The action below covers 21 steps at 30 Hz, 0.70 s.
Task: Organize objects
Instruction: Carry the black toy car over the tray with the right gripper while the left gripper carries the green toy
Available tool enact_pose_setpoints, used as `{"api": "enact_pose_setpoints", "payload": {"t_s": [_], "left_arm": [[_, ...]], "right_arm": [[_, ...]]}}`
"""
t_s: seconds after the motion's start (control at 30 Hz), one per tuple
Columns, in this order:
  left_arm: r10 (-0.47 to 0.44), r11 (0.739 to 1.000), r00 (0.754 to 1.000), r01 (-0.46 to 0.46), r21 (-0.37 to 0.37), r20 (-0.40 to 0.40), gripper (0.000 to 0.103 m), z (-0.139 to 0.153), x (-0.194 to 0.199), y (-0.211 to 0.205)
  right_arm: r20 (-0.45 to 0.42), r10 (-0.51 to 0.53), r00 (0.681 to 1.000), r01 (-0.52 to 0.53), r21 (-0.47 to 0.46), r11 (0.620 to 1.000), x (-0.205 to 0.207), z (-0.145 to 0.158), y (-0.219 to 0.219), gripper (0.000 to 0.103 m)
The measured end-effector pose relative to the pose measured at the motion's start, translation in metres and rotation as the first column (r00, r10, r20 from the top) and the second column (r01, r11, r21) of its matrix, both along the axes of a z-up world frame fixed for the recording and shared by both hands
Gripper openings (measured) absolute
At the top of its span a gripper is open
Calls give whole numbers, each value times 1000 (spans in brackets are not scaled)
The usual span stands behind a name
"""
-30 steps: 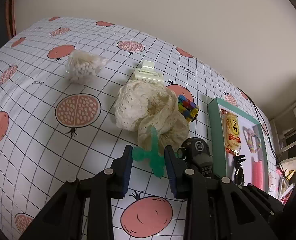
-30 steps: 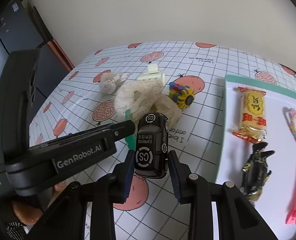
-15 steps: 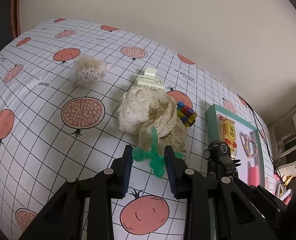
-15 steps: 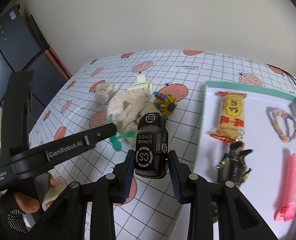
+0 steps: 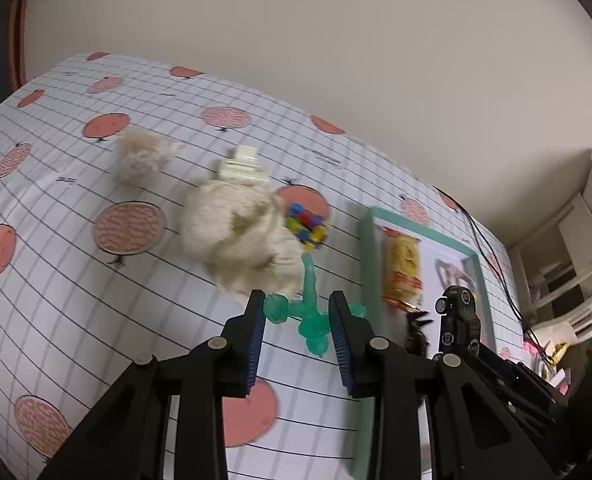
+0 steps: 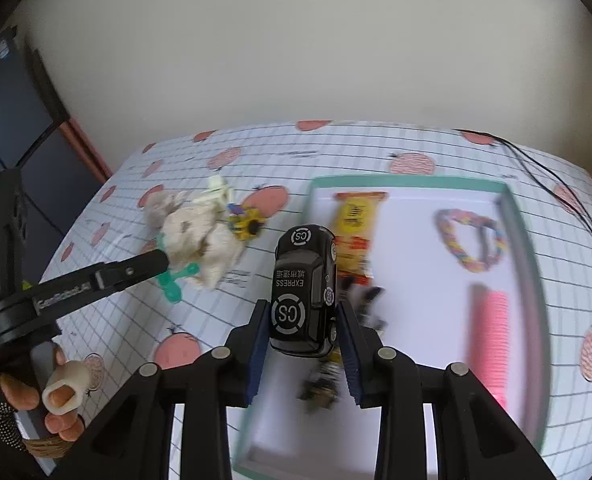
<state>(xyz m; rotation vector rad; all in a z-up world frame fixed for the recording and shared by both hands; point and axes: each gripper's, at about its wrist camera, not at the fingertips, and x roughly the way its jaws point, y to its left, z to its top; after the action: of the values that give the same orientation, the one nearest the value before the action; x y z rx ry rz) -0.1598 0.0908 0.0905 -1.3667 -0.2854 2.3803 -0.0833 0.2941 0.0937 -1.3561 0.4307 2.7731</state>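
My left gripper [image 5: 297,318] is shut on a translucent green toy figure [image 5: 311,312], held above the pomegranate-print tablecloth just left of the teal-rimmed white tray [image 5: 366,248]. My right gripper [image 6: 302,320] is shut on a black toy car [image 6: 302,280] marked "CS EXPRESS", nose pointing away, hovering over the tray's [image 6: 408,182] left half. In the right wrist view the left gripper [image 6: 164,264] reaches in from the left with the green toy [image 6: 174,288]. The car [image 5: 458,320] also shows in the left wrist view.
In the tray lie a yellow snack packet [image 6: 354,220], a braided colourful loop [image 6: 470,240], a pink comb-like piece [image 6: 490,336] and a dark wrapper [image 6: 324,384]. On the cloth sit a cream lace cloth [image 5: 236,232], colourful block toy [image 5: 308,224], white clip [image 5: 242,166] and bead bag [image 5: 140,156].
My right gripper carried the car rightward, from over the tablecloth to above the tray. My left gripper moved right toward the tray's edge with the green toy still in its grip.
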Motion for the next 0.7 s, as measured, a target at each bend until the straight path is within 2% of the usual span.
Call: {"api": "enact_pose_setpoints", "payload": {"t_s": [0.43,0.7], "left_arm": [[-152,988,988,152,26,15,33,4,36,73],[-267,963,963,267,-14,32,33,-2,61,119]], "right_arm": [[18,-110,994,110,12,994,32,-1,57,35],[34,-161,986,161,10,987,46,-6,84,35]]}}
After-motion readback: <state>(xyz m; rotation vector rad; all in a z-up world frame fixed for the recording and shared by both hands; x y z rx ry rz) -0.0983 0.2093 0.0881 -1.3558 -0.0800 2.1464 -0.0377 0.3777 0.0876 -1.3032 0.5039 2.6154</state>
